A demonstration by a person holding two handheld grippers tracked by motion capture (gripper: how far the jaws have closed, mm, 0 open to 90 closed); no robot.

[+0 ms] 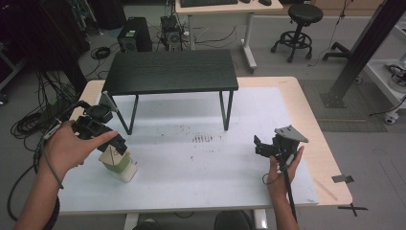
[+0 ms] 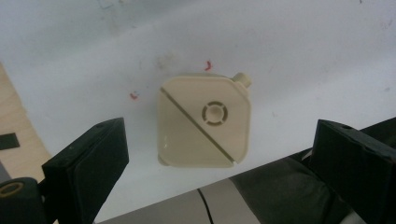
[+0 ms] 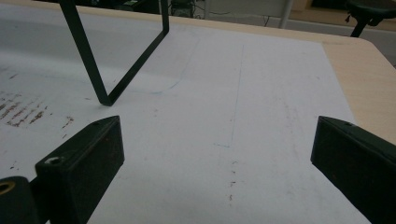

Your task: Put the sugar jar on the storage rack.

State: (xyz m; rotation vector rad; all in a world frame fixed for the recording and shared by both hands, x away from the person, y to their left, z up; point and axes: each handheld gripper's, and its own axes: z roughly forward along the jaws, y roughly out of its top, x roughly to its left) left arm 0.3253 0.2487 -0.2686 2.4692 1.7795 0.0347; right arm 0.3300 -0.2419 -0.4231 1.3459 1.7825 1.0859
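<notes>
A cream square container (image 1: 118,164) with a lid stands near the table's front left. In the left gripper view I look straight down on the container (image 2: 204,122); its lid has a diagonal seam and a round knob. My left gripper (image 1: 116,143) hovers just above it, open, its jaws wide on either side and not touching. My right gripper (image 1: 258,145) is held open at the right of the table above the white sheet, nothing between its jaws. Its own view shows bare white sheet (image 3: 224,121) between the black jaws.
A low black shelf-table (image 1: 171,71) on thin metal legs stands across the back of the white sheet; one leg (image 3: 93,70) is close ahead of the right gripper. Dark smudges (image 1: 203,139) mark the sheet's middle. The table's wooden edge (image 1: 313,124) runs at the right.
</notes>
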